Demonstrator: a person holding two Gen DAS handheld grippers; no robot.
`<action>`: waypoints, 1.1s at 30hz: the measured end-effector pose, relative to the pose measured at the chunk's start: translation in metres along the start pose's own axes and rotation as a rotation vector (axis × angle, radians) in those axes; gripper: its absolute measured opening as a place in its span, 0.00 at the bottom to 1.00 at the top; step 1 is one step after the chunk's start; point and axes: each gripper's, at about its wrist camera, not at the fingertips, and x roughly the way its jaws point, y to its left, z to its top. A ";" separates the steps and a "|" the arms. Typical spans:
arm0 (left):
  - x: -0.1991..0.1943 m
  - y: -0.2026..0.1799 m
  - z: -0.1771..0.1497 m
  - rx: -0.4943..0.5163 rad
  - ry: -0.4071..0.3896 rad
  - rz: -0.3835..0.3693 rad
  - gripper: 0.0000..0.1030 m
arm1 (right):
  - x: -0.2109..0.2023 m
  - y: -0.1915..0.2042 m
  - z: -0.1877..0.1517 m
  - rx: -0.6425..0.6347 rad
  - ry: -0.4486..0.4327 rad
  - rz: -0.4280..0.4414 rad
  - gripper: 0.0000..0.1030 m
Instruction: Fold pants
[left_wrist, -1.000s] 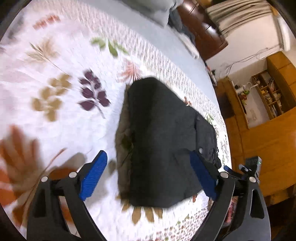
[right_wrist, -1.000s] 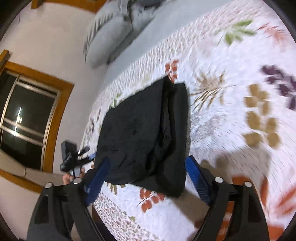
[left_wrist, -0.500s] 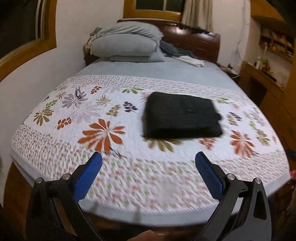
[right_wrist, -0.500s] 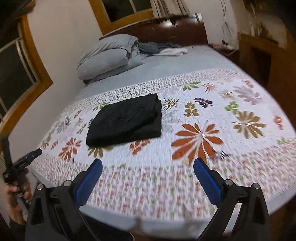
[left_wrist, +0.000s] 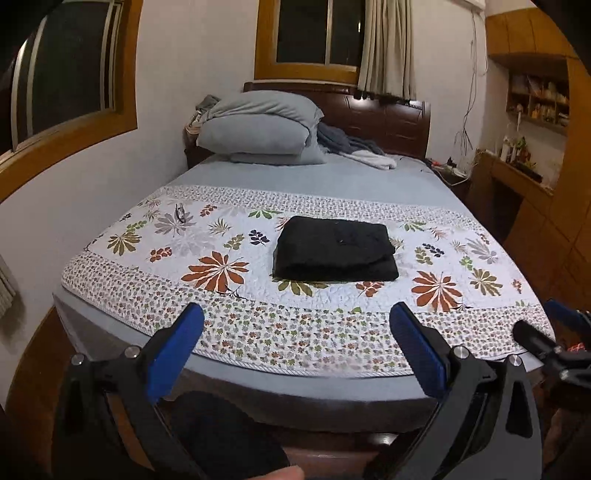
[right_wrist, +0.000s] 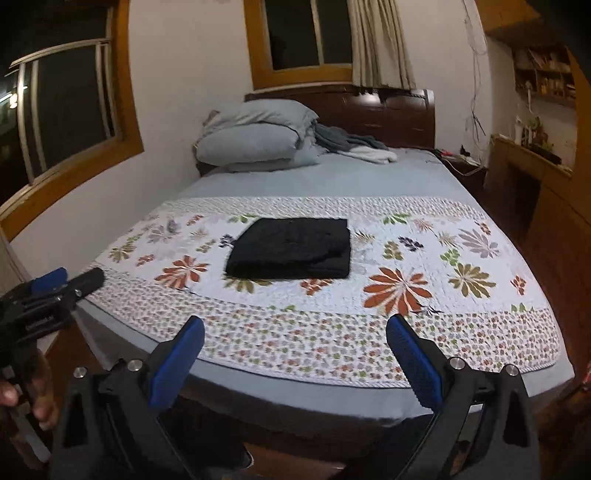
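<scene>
The black pants (left_wrist: 334, 254) sit folded in a neat thick stack in the middle of the flowered quilt (left_wrist: 221, 321) on the bed. Soft, limp cloth, likely light; any regrip belongs on the doubled front edge. Both the left gripper (left_wrist: 295, 347) and the right gripper (right_wrist: 295, 349) hang wide open, empty, well back past the bed's foot.

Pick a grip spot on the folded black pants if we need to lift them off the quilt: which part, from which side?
Judgement: take the folded pants at the thick near edge, coming in low from the foot of the bed. The stacked layers show a rounded lip there, above the quilt, so one tool could likely pinch them all together. Both tools hang open, away from it.
</scene>
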 end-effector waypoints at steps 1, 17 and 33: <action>-0.007 -0.001 -0.001 0.004 -0.009 -0.015 0.97 | -0.003 0.007 0.000 -0.023 0.001 -0.003 0.97; -0.023 -0.004 -0.010 0.018 -0.011 -0.055 0.97 | -0.011 0.008 -0.006 -0.030 0.001 -0.033 0.97; 0.023 -0.001 -0.003 0.004 0.032 -0.064 0.97 | 0.029 0.011 0.010 -0.054 0.007 -0.021 0.97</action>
